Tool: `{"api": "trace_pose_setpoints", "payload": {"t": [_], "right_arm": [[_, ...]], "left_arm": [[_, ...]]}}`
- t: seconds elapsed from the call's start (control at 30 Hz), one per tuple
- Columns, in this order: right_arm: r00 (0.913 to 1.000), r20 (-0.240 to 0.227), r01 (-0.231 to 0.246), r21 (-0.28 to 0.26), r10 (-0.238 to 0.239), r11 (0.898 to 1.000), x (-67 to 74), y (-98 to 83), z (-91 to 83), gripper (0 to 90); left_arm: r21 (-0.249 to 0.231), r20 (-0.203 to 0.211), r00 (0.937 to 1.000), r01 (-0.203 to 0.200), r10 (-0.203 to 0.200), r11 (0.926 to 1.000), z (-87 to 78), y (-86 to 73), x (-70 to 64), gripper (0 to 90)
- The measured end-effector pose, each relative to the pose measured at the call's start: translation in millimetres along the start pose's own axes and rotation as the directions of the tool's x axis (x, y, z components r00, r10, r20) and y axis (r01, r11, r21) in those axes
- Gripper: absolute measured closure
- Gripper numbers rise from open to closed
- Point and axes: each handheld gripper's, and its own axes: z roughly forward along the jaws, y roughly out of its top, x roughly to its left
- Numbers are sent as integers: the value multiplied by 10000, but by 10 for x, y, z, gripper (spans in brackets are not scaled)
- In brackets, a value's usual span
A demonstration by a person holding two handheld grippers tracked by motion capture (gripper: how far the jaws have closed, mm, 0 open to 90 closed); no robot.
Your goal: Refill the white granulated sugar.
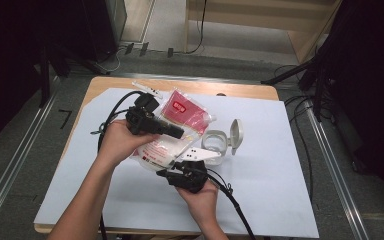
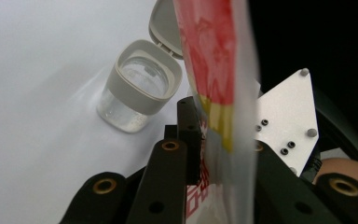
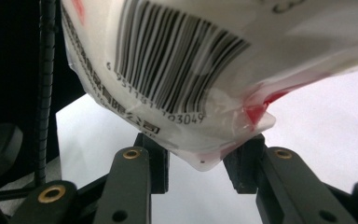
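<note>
Right tongs (image 3: 196,161) w/ jaws apart around bottom corner of red-white pouch (image 1: 172,132), pads not clearly pressing; left tongs (image 2: 216,149) clamped on pouch edge, pouch held above tabletop (image 1: 280,165) just beside open clear jar (image 1: 214,145) w/ grey flip lid.

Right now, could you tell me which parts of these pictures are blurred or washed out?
Left gripper view: the red and white pouch is blurred close to the lens, while the clear jar looks sharper. Right gripper view: the barcode is legible, though the pouch's top right edge smears. High view: the room's edges fall into darkness, and the white table sheet is evenly lit.
</note>
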Motion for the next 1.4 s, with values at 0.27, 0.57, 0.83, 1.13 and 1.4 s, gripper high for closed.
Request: {"api": "trace_pose_setpoints", "payload": {"t": [0.27, 0.57, 0.83, 1.13, 1.4], "right_arm": [[9997, 240, -112, 141, 109, 9998, -10, -11, 22, 651], [9893, 1083, 971, 135, -980, 9952, 119, -22, 83, 518], [9695, 2061, 1242, 544, -1329, 9908, 190, -2, 129, 548], [9963, 777, 356, 325, -380, 9988, 175, -33, 125, 593], [9996, 259, -121, 73, 119, 9999, 182, -33, 88, 599]], "left_arm": [[-66, 78, 9926, 1209, -1208, 9926, 19, -8, 66, 900], [516, -80, 9805, 1964, -1963, 9792, 97, -11, 30, 900], [470, -364, 9854, 1679, -1663, 9847, 183, 31, -62, 871], [956, -671, 9970, 450, -387, 9944, 209, 77, -184, 751], [1447, -546, 9984, -31, 111, 9895, 196, 71, -188, 760]]}}
